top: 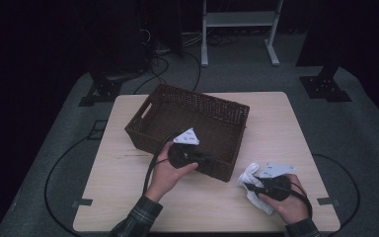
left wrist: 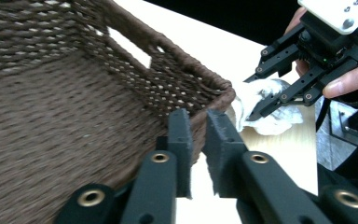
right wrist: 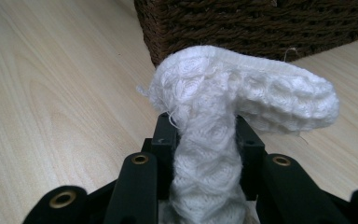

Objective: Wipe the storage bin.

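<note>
Left gripper [left wrist: 196, 135]: my jaws straddled the near wall of the basket [top: 143, 129], slightly parted, not pressing it as far as I could tell.
Right gripper [right wrist: 204, 135]: clenched on the white sock [right wrist: 242, 93].
Sock: on the table [top: 276, 123], just right of the basket's near corner, outside it.
Risk: the basket could slide if I loosened further; the floppy sock could snag the wicker rim and fall short.
</note>
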A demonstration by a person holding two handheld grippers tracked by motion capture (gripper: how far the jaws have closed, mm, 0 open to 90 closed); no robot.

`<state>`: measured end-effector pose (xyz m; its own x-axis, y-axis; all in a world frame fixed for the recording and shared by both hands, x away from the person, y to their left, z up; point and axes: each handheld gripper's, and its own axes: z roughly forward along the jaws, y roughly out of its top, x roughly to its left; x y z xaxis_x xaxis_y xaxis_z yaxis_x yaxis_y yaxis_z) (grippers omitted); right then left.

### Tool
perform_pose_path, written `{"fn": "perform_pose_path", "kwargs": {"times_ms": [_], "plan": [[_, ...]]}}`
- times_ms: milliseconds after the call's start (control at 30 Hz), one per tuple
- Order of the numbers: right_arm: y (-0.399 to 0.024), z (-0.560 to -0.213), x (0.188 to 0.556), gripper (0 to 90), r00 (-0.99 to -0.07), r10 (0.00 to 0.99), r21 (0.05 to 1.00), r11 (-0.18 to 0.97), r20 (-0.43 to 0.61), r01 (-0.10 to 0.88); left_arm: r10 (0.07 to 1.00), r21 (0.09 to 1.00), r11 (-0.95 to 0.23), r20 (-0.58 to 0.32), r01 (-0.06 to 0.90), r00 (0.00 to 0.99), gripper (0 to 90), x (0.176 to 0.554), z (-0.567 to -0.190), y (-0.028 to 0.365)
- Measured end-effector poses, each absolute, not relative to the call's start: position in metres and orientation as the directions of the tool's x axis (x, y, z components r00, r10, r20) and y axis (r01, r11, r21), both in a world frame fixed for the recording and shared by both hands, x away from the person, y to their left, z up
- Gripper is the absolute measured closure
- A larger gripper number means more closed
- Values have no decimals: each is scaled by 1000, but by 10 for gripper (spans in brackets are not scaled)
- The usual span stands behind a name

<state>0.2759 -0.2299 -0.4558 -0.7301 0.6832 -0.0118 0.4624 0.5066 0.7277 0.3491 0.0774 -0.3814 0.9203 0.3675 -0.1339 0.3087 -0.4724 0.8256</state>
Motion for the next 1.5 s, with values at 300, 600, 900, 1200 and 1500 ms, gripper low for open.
{"fn": "perform_pose_path", "kwargs": {"times_ms": [300,600,900,1200,1500], "plan": [[-231,-457,277,675,-727,686,725,510,-19,463,440,840,-454,-78,297,895,604,358,-379,127],[-232,-457,278,675,-720,694,728,498,-8,471,504,837,-463,-20,290,863,432,372,-376,167],[-233,-458,279,675,-727,686,721,515,-22,464,572,834,-449,-6,319,820,361,390,-380,208],[-232,-460,279,674,-720,694,719,505,-9,477,610,825,-445,-6,349,792,339,404,-389,233],[-232,-461,280,674,-723,691,716,508,-7,479,610,792,-507,51,340,791,342,414,-394,233]]}}
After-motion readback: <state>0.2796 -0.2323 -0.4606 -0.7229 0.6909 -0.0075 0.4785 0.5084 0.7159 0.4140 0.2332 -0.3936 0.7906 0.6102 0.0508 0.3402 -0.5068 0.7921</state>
